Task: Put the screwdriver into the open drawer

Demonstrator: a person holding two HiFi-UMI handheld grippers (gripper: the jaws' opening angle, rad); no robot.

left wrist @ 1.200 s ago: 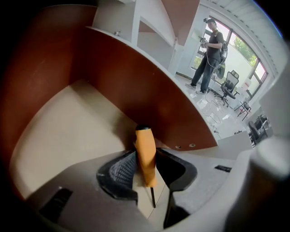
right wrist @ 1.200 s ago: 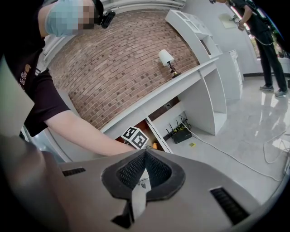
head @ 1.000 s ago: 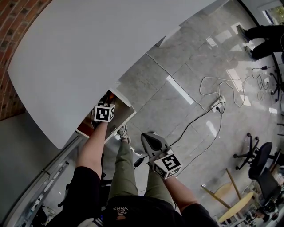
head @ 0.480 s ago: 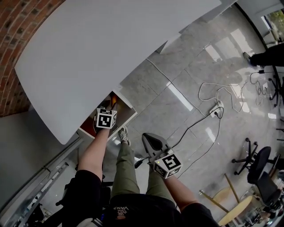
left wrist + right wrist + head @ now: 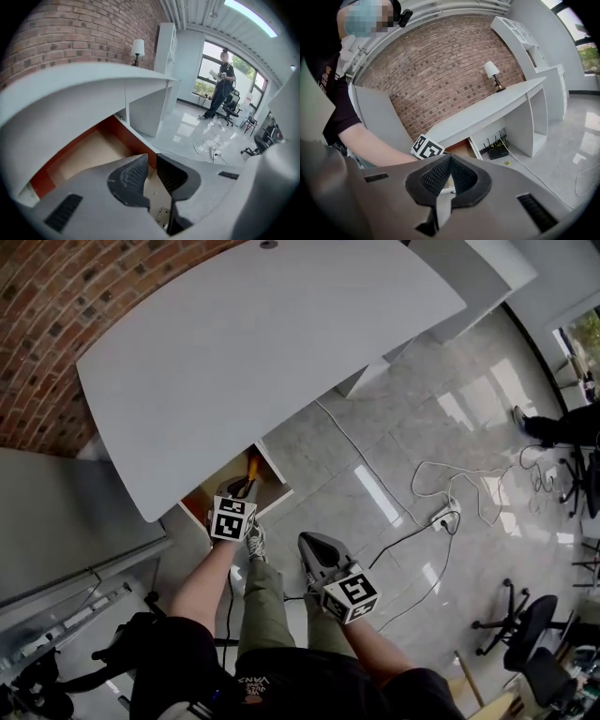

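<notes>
While I watch from the head view, the screwdriver (image 5: 251, 466) lies inside the open drawer (image 5: 93, 150). Its orange part shows against the drawer's tan bottom, just below the near edge of the white desk (image 5: 262, 362). The drawer is pulled out from under that edge, at about 7 o'clock from the middle of the desktop, and its side walls are orange-red.

My left hand-held gripper (image 5: 151, 158) hangs over the front of the drawer and points steeply down into it. Its marker cube (image 5: 231, 518) sits at about 7 o'clock from the screwdriver. The jaws have just been closing and now stand a narrow gap apart, with nothing between the ribbed pads; through the gap I see only the drawer's bottom.

My right hand-held gripper (image 5: 449, 158) is at about 4 o'clock from the left one. It is held over the grey floor (image 5: 375, 446) beside the wearer's olive trouser leg (image 5: 262, 596). Its jaws are closed, tips meeting, and they hold nothing.

A white cable runs across the floor to a power strip (image 5: 441, 517) at about 2 o'clock from the right hand-held gripper. A brick wall (image 5: 56, 334) stands behind the desk, and the right gripper view shows a small lamp (image 5: 491, 70) on the desktop's far end. A person (image 5: 224, 79) stands by the windows, well away from the drawer.
</notes>
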